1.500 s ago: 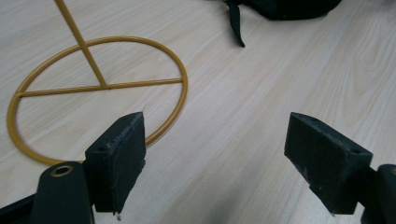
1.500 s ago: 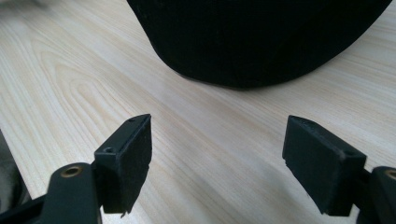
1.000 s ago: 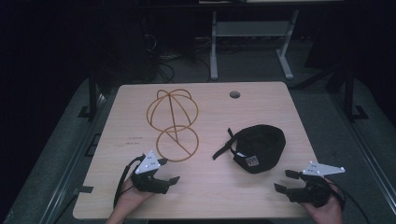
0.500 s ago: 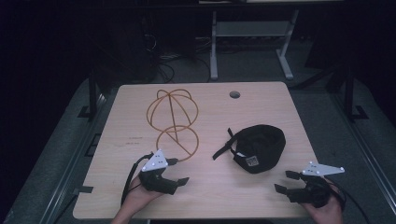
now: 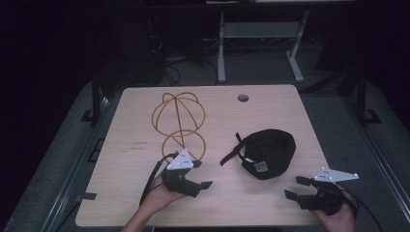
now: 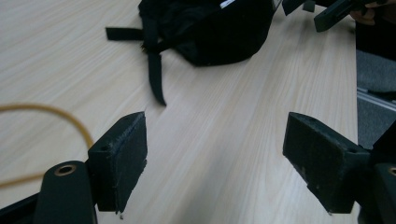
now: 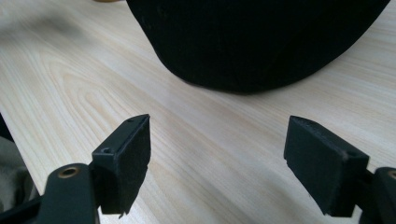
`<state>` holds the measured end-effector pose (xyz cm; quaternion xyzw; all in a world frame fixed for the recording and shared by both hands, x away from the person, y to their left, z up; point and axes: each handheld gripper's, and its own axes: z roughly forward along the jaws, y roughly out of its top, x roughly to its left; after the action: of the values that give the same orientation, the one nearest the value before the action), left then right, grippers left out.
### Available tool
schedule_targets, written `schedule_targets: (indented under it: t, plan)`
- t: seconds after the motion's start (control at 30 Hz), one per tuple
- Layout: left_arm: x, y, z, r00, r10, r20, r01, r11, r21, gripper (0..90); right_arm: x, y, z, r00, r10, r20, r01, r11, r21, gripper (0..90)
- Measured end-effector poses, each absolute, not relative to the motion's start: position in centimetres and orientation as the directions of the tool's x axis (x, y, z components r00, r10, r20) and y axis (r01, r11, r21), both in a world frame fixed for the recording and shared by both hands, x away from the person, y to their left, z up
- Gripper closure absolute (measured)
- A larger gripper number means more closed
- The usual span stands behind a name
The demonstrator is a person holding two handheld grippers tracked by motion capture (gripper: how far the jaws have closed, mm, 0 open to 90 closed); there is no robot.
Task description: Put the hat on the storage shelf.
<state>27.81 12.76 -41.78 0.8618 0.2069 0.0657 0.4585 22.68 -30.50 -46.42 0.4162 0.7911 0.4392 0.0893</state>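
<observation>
Both tongs are being held spread and empty — the left tongs [image 5: 205, 175] and right tongs [image 5: 295, 187] are being aimed at the cap [image 5: 268, 152], flanked from 8 and 4 o'clock for a two-sided grasp off the worktop [image 5: 135, 145].

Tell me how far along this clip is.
Nothing looks done: the cap lies on the table, apart from the wire stand. Both the left gripper and right gripper are open and empty, pointing at the cap. Grasping and any placing remain.
</observation>
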Motion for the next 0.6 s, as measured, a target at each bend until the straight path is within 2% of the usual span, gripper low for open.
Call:
schedule_targets:
  t: [0.13,0.6]
  plan:
    - [28.1,11.3,-41.2,0.915,0.391,-0.101,0.299,-0.488,0.82,21.5,22.7,-30.6,-46.4,-0.638,0.735,0.229,0.58,0.263,0.771,22.2]
    - [28.8,8.8,-40.2,0.937,0.337,-0.088,0.264,-0.522,0.811,21.6,22.6,-30.7,-46.5,-0.635,0.737,0.23,0.581,0.26,0.771,22.2]
